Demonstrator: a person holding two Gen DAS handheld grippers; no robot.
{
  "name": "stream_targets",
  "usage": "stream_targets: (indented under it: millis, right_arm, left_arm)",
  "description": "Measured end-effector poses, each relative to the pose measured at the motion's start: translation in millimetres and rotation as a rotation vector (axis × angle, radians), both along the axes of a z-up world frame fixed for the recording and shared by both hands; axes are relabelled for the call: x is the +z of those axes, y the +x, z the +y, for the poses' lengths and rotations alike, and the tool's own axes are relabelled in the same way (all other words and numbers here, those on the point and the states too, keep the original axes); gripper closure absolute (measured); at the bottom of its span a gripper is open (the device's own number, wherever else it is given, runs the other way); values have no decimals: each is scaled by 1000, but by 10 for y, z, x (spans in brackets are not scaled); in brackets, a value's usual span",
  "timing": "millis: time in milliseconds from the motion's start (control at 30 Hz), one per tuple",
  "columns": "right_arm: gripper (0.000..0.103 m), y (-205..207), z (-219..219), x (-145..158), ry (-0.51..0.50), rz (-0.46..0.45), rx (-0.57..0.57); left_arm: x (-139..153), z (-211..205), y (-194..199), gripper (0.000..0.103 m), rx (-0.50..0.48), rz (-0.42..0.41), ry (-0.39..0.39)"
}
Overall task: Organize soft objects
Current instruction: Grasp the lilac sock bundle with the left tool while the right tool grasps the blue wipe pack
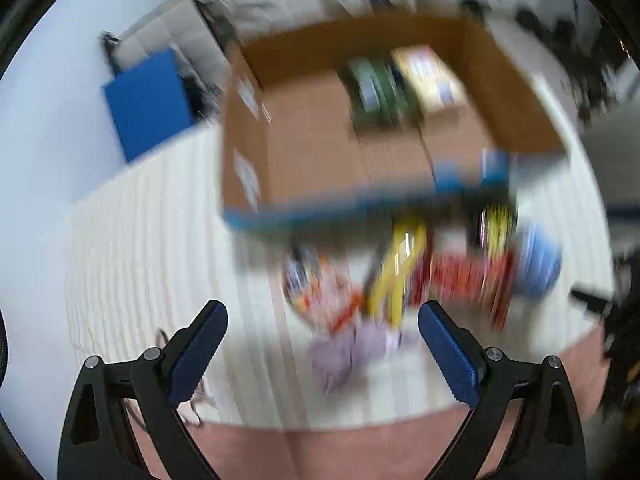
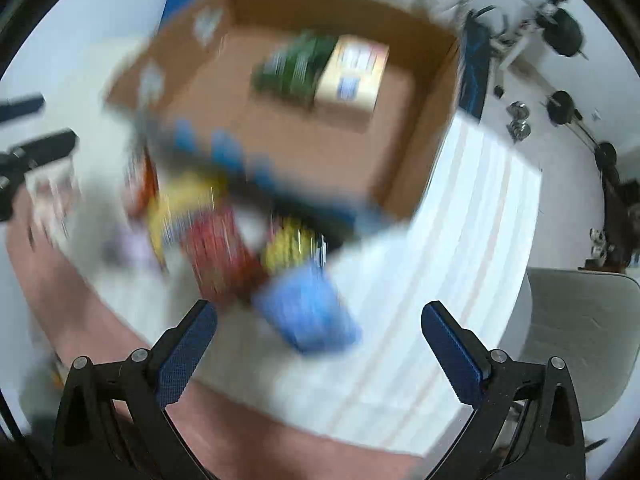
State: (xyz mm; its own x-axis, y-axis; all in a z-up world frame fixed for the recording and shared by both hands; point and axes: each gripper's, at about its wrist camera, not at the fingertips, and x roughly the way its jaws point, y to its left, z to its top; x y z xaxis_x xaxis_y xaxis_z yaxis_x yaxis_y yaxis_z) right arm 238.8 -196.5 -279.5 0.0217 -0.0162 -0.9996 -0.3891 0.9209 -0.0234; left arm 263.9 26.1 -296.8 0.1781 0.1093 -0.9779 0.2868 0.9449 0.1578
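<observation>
Honestly, w/ left gripper & right gripper both wide open, empty, above soft packs heaped beside the cardboard box, a rushed grab could pinch two.

Tongs gape empty — blurred packets beside cardboard box.

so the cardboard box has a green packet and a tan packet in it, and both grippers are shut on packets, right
Not quite. The cardboard box does hold the green packet and tan packet, but the left gripper and right gripper are open and empty, as each wrist view shows.
</observation>
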Motion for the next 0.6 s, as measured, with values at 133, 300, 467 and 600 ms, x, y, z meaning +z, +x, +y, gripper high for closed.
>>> stream_targets:
  millis: [133, 300, 467, 600]
  right_arm:
    - [0, -177, -63, -428, -35, 84, 23]
    - [0, -154, -75, -785, -52, 102, 8]
    - [7, -91, -54, -960, -75, 101, 8]
    - [26, -85, -65, -1003, -69, 117, -12]
  left_arm:
    - [-653, -4, -224, 5, -53, 147, 68]
    - [-1108, -82, -250, 5, -117, 223, 145]
    - [-1251, -175, -162, 29, -145, 229, 156]
    - [-1299, -189, -78, 53, -85, 259, 119]
